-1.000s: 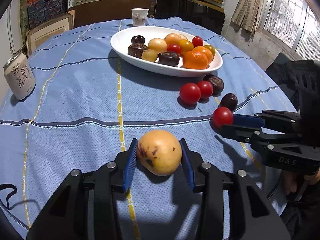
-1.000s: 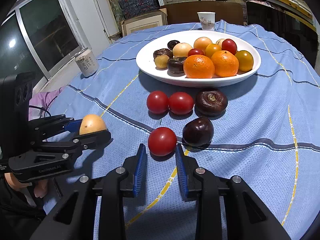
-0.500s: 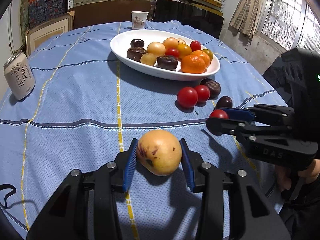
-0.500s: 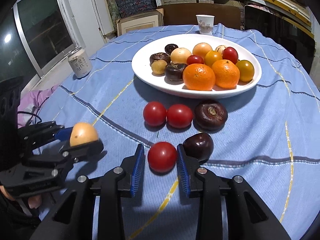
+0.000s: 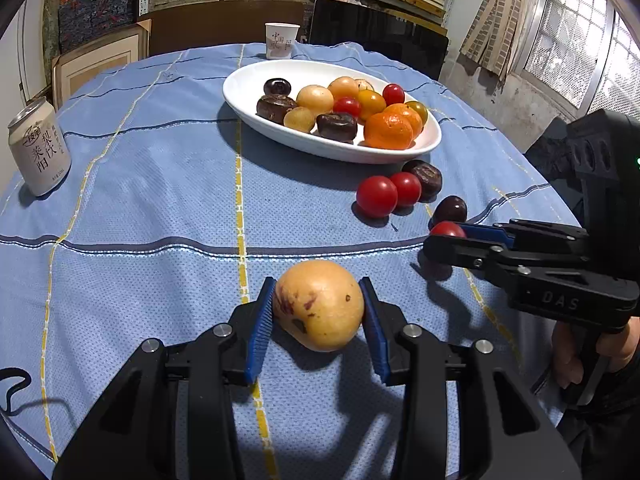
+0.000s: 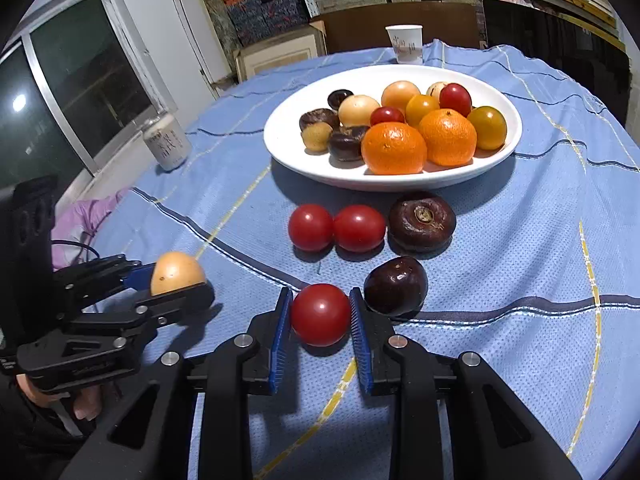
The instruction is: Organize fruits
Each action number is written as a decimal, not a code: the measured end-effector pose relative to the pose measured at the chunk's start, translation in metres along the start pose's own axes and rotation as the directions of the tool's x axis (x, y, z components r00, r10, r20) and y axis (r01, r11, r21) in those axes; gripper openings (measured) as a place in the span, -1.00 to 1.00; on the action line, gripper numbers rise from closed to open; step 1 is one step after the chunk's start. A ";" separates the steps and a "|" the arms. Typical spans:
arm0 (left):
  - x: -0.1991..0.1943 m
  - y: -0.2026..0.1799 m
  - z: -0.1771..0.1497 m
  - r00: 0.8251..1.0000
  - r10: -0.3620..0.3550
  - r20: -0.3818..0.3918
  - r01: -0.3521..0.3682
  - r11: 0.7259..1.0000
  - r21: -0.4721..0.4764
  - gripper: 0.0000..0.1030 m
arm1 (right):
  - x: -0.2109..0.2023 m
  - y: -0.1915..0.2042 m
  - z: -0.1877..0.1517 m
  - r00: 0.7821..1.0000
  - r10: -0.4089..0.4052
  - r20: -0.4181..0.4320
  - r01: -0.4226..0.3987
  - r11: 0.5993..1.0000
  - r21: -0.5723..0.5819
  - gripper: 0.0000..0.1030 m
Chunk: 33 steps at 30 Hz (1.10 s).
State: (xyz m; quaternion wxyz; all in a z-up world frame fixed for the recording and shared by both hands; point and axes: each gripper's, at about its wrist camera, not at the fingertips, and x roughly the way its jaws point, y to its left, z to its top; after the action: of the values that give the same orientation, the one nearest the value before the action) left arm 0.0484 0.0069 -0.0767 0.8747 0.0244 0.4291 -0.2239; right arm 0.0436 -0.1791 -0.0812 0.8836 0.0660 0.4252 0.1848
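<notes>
Blue checked tablecloth (image 6: 540, 240) covering the table. White dish (image 6: 304, 160) sitting at twelve o'clock in the right wrist view, already holding oranges, tomatoes and dark fruits. Remaining outside it, toward six o'clock: dark ridged fruit (image 6: 422, 222), dark smooth fruit (image 6: 396, 286), two loose tomatoes (image 6: 336, 227). Left gripper (image 5: 319, 316) pinching a yellow spotted fruit (image 5: 320, 306) at six o'clock of its own view. Right gripper (image 6: 320, 320) pressing both pads on a red tomato (image 6: 320, 314), having just been closing. Judging roughly two-thirds done; six pieces awaiting transfer.
</notes>
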 end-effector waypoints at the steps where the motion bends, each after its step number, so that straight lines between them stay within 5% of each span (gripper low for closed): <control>1: 0.000 0.000 0.000 1.000 -0.001 0.002 0.001 1.000 -0.002 -0.22 | -0.001 -0.001 0.000 1.000 0.002 0.002 -0.002 1.000 0.003 -0.44; 11: -0.009 -0.006 0.010 0.999 -0.041 0.023 0.041 0.999 0.022 -0.22 | -0.021 -0.001 0.010 0.998 0.003 0.061 -0.002 1.000 -0.014 -0.44; 18: -0.009 -0.025 0.084 0.994 -0.021 0.105 0.007 0.991 0.133 -0.22 | -0.046 -0.022 0.091 0.991 -0.048 0.128 0.051 0.999 -0.019 -0.44; 26: 0.064 -0.017 0.178 0.996 0.002 0.087 -0.011 0.995 0.104 -0.22 | 0.017 -0.086 0.190 0.996 -0.072 0.057 0.063 0.986 0.156 -0.44; 33: 0.117 -0.004 0.211 1.000 0.013 0.027 -0.015 0.997 0.072 -0.22 | 0.081 -0.112 0.224 0.994 -0.110 -0.021 0.112 0.977 0.182 -0.44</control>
State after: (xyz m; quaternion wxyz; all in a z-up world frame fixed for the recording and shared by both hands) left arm 0.2645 -0.0896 -0.0319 0.8805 0.0559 0.4088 -0.2335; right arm 0.2937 -0.2423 -0.0301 0.8803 0.1221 0.4483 0.0954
